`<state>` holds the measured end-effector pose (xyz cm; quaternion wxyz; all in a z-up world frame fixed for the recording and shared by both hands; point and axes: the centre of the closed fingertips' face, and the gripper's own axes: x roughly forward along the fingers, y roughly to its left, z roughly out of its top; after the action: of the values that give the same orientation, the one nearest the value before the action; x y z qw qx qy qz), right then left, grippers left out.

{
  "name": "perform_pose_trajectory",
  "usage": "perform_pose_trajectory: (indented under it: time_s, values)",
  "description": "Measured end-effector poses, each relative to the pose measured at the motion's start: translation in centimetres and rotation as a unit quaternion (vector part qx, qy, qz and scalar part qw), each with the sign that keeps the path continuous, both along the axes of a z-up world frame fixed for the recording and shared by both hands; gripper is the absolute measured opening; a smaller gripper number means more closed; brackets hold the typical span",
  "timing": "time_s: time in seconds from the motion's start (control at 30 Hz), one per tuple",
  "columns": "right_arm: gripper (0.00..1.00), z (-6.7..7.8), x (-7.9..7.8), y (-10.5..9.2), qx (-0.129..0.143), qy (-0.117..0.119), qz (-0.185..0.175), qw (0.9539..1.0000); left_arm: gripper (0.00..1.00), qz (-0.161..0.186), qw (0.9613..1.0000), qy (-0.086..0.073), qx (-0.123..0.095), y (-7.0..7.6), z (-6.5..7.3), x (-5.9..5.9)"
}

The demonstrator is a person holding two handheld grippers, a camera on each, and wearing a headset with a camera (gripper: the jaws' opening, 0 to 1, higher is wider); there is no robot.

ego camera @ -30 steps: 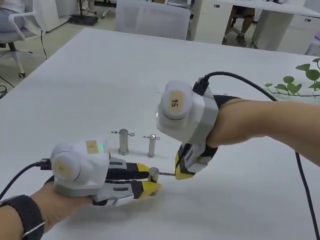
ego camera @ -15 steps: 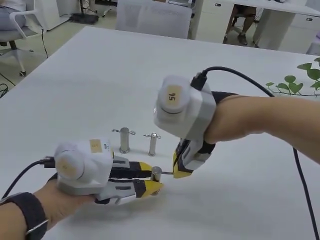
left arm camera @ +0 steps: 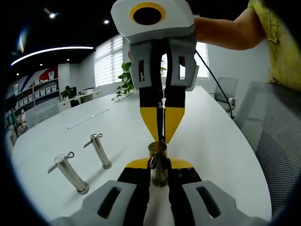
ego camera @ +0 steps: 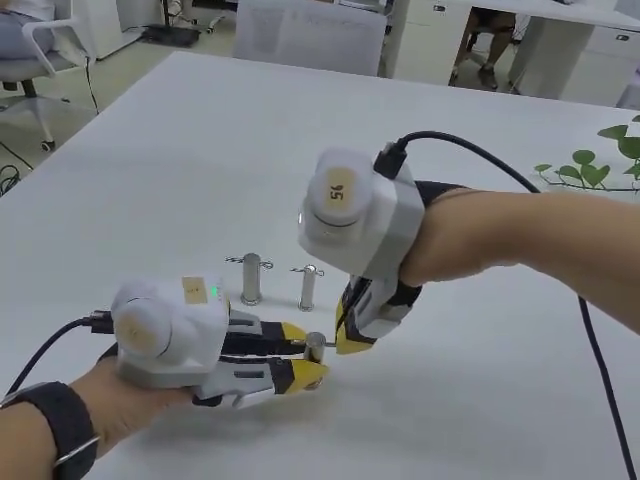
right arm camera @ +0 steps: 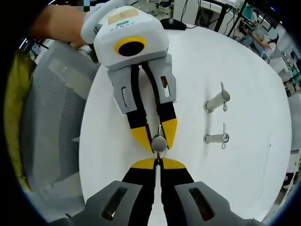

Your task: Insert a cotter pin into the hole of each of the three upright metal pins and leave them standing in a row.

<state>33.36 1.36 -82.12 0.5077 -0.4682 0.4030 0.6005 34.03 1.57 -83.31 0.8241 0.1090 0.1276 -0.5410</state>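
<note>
In the head view my left gripper (ego camera: 305, 362) lies low on the white table (ego camera: 200, 150), shut on a short upright metal pin (ego camera: 314, 349). My right gripper (ego camera: 347, 342) comes down from the right, shut on a thin cotter pin (ego camera: 328, 346) whose tip is at the pin's head. The left gripper view shows the held pin (left arm camera: 159, 162) between my yellow tips, with the right gripper (left arm camera: 162, 134) and the cotter pin (left arm camera: 161, 117) above it. Two other metal pins (ego camera: 251, 279) (ego camera: 307, 288) stand behind, each with a cotter pin through its top.
A black cable (ego camera: 480, 165) trails from the right gripper across the table. Green plant leaves (ego camera: 590, 165) lie at the table's right edge. Chairs and white cabinets (ego camera: 440, 40) stand beyond the far edge.
My right gripper has shifted a little to the left, bringing the cotter pin closer into the head of the held pin. The left gripper and the two standing pins have stayed put.
</note>
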Motion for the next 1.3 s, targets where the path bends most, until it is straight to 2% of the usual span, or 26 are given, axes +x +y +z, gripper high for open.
perform_pose_trajectory:
  time_s: [0.87,0.97,1.3]
  values:
    - [0.05,0.02,-0.03,0.63,0.015,0.003,0.006,0.9999,0.12,0.001,1.0,0.003,-0.004,-0.12,-0.06,0.37]
    - [0.1,0.05,-0.11,0.93,0.023,0.003,0.008,0.9997,0.12,0.001,1.0,0.003,-0.004,-0.14,-0.05,0.36]
    - [0.18,0.42,-0.59,0.47,0.039,0.003,0.012,0.9992,0.12,0.001,1.0,0.005,-0.005,-0.14,-0.06,0.31]
